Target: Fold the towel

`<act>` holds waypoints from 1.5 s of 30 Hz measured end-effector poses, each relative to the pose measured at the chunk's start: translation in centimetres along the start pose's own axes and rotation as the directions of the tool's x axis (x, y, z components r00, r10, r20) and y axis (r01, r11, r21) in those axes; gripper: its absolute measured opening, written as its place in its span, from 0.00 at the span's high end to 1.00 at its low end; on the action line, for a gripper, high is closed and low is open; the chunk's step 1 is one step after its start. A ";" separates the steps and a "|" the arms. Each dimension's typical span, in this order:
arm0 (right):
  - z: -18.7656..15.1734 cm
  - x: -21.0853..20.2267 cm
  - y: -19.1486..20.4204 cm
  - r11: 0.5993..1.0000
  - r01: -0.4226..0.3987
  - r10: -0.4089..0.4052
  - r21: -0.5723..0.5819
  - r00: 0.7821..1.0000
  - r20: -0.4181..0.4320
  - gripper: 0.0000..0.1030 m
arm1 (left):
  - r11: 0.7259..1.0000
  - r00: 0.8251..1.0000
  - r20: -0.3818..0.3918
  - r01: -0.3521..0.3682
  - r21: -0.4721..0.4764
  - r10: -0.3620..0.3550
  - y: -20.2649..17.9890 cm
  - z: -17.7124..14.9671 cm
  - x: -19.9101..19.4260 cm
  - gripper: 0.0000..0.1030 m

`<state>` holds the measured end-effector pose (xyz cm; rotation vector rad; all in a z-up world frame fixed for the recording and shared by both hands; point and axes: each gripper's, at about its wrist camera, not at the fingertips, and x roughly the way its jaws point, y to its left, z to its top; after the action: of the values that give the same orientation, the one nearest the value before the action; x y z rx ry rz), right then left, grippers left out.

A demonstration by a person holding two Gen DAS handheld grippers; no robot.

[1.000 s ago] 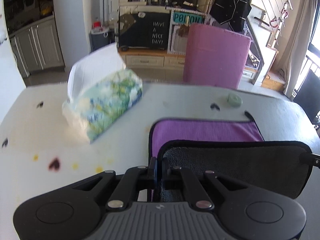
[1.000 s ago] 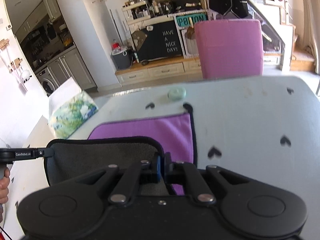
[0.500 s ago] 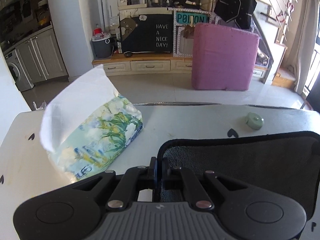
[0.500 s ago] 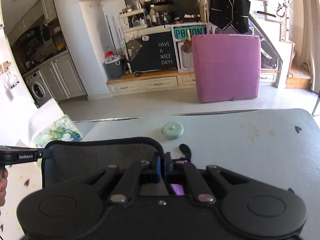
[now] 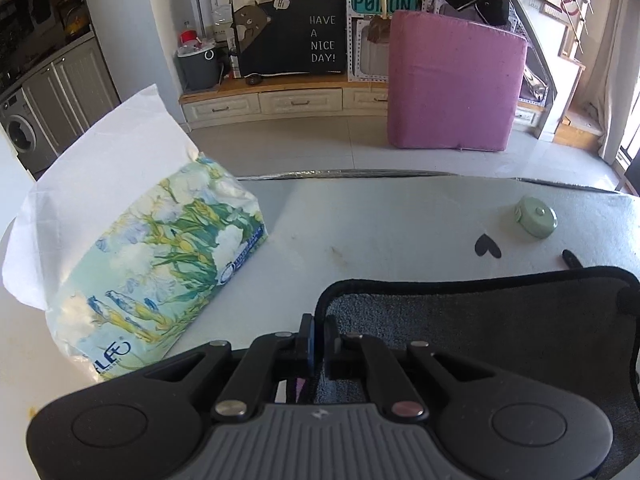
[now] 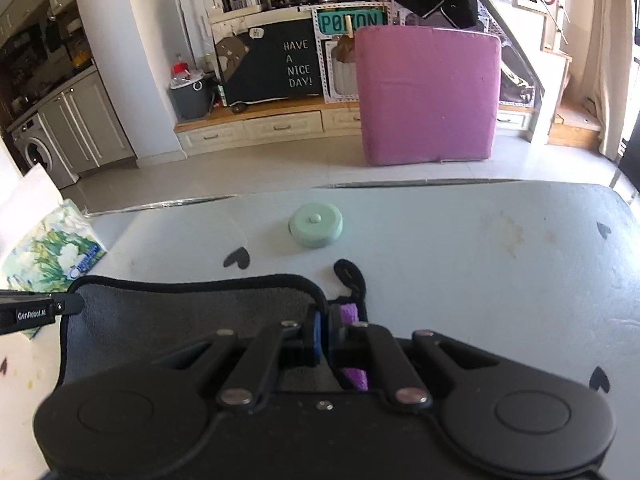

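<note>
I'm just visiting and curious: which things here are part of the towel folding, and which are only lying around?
In use:
towel, grey side up
left hand-held gripper, shut on its corner
right hand-held gripper, shut on the other corner

Lying about:
tissue pack
round green case
table

Towel's (image 5: 480, 320) purple face mostly hidden

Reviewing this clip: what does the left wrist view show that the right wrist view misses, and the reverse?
Only the left wrist view shows the whole floral tissue pack and the left gripper shut on the towel's corner. Only the right wrist view shows the right gripper pinching the other corner, the towel's purple side, its hanging loop and the stained right part of the table. Both show the grey towel face, the round green container and the pink cushion.
</note>
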<state>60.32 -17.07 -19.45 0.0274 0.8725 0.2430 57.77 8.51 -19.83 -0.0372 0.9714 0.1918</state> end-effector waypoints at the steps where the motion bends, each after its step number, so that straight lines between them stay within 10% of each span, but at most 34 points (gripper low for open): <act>1: 0.0 0.1 0.0 1.000 0.001 -0.001 -0.001 1.000 -0.001 0.96 | 1.000 1.000 0.001 0.002 0.000 -0.002 -0.1 0.0 0.1 0.95; 5: -0.3 0.4 -0.1 1.000 -0.014 0.014 0.005 1.000 -0.003 0.88 | 1.000 1.000 0.005 0.003 -0.007 -0.003 0.1 -0.3 0.4 0.90; 9: -0.4 0.1 -0.4 0.999 -0.026 0.025 0.047 0.999 0.020 0.54 | 1.000 1.000 -0.019 0.013 0.002 -0.013 0.4 -1.0 0.4 0.47; 18: -2.1 -1.5 -0.6 0.996 -0.066 0.066 0.065 0.998 0.012 0.02 | 0.999 1.000 0.006 0.014 -0.033 -0.014 1.4 -2.7 -2.3 0.07; 45: -4.9 -16.9 0.5 1.000 -0.011 0.009 0.010 0.992 0.128 0.00 | 0.999 0.995 0.090 0.039 -0.030 -0.036 1.3 -6.4 -18.0 0.00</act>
<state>46.06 -20.71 -9.83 0.0572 0.7463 0.2434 42.48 6.43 -8.58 -0.0754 0.8773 0.1725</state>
